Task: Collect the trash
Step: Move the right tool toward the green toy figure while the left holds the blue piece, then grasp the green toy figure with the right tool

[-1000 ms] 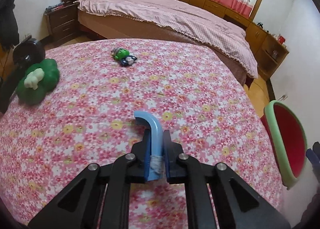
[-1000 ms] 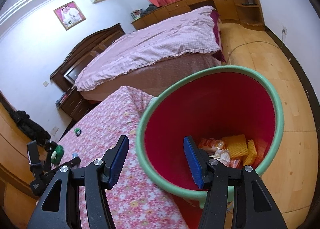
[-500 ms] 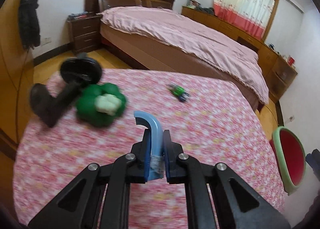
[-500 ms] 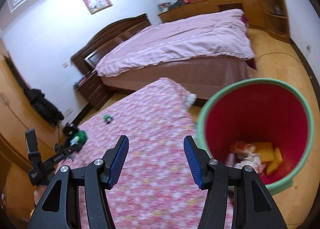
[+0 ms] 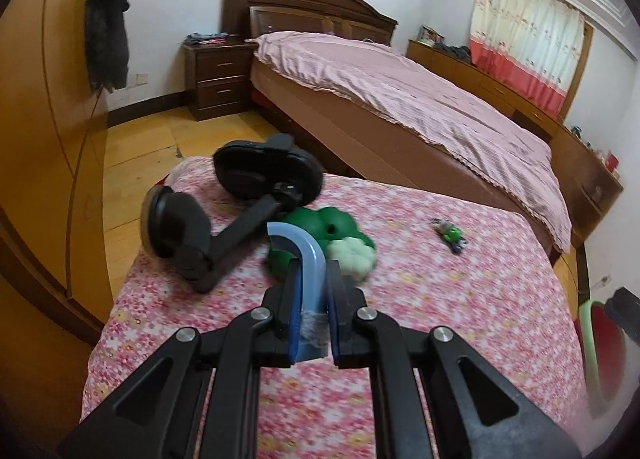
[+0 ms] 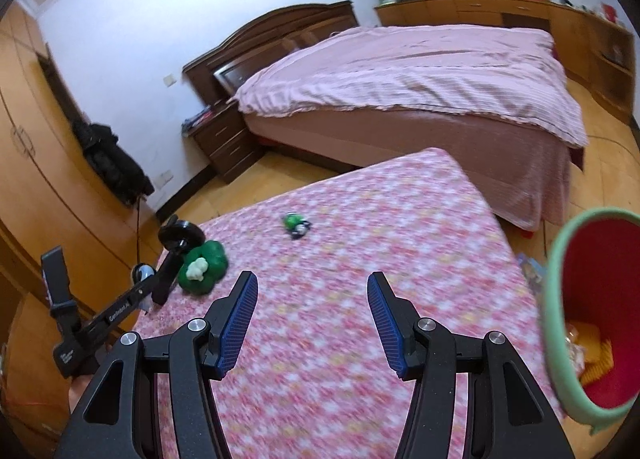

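Blurring floral cloth point(image 6: 360, 259) | bin point(image 6: 560, 299) cropped | green wrapper point(image 6: 295, 223) indistinct

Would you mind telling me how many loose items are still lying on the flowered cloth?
2: a green-and-white lump near the black stand at the left edge, and a small green wrapper farther back, mid-cloth. Others may be hidden.

Floral cotton-like cloth point(image 6: 360, 259) covers the worktop; the bin point(image 6: 556, 299) looks like smooth plastic; the bed frame point(image 5: 308, 15) is glossy dark wood.
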The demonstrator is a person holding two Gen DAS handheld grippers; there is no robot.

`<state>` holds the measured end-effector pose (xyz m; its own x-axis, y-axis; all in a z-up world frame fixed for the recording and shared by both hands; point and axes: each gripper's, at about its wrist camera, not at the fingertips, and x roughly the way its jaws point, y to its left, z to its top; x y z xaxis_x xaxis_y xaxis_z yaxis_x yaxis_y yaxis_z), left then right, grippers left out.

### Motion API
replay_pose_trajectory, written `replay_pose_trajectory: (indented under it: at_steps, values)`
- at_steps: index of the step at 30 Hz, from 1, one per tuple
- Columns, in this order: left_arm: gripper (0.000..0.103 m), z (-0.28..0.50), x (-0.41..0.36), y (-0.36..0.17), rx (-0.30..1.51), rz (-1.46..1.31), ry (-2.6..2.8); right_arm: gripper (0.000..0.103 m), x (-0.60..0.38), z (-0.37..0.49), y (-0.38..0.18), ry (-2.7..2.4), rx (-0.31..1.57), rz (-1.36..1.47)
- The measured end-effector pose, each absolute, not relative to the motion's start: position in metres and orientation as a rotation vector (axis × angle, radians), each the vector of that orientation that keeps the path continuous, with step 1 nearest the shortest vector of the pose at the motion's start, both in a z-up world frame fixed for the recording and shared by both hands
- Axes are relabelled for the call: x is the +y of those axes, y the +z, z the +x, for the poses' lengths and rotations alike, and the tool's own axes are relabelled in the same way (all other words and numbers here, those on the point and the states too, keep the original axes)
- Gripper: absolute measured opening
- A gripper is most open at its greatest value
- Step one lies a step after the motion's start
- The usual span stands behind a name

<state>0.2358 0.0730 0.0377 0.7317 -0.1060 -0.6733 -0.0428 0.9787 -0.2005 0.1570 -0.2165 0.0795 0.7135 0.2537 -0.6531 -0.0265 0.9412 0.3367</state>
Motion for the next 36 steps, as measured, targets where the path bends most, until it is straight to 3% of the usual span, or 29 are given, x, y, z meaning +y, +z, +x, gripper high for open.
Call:
replay_pose_trajectory:
  at_steps: [25,30,36]
  values:
    - [0.011,0.243,0.099,0.009,0.752,-0.238,0.022,0.058,-0.142,0.329,-0.013,0.153,0.896,0.094]
    - [0.011,0.242,0.1,0.009,0.744,-0.242,0.018,0.049,-0.136,0.34,-0.023,0.139,0.903,0.06]
    - [0.011,0.241,0.097,0.008,0.745,-0.237,0.005,0.025,-0.137,0.339,-0.029,0.115,0.905,0.026]
